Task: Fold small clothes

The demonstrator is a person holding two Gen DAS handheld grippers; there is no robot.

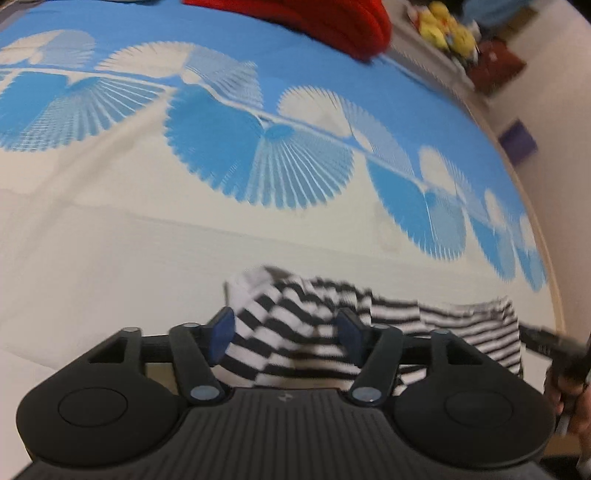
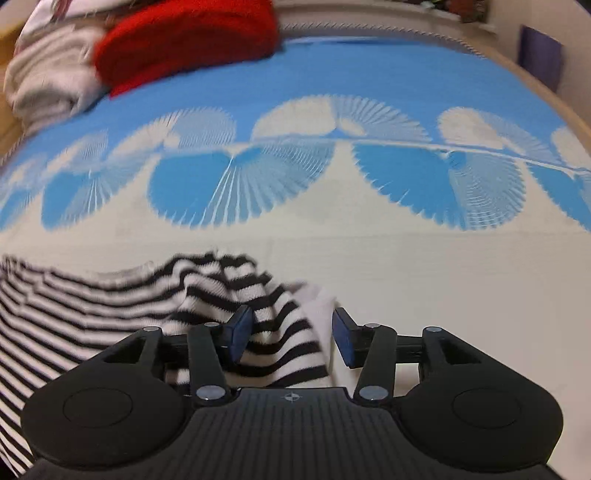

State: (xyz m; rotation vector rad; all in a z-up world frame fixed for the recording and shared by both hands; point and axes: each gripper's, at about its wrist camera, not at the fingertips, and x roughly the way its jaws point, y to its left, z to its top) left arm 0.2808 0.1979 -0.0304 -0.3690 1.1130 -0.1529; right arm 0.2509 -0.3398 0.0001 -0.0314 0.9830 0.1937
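A black-and-white striped garment [image 1: 424,317] lies rumpled on the blue-and-cream bedspread [image 1: 147,221]. In the left wrist view my left gripper [image 1: 286,332] is open, its blue pads standing apart on either side of a raised fold of the striped cloth. In the right wrist view the same striped garment [image 2: 110,295] spreads to the left. My right gripper [image 2: 290,334] is open too, with the garment's white-edged corner lying loosely between its pads. A hand with a dark tool part [image 1: 554,347] shows at the right edge of the left wrist view.
A red folded garment [image 2: 184,40] and a white folded cloth [image 2: 48,85] sit at the far side of the bedspread [image 2: 406,258]. Yellow soft toys [image 1: 447,26] and a purple object [image 1: 517,142] lie beyond the bed's edge.
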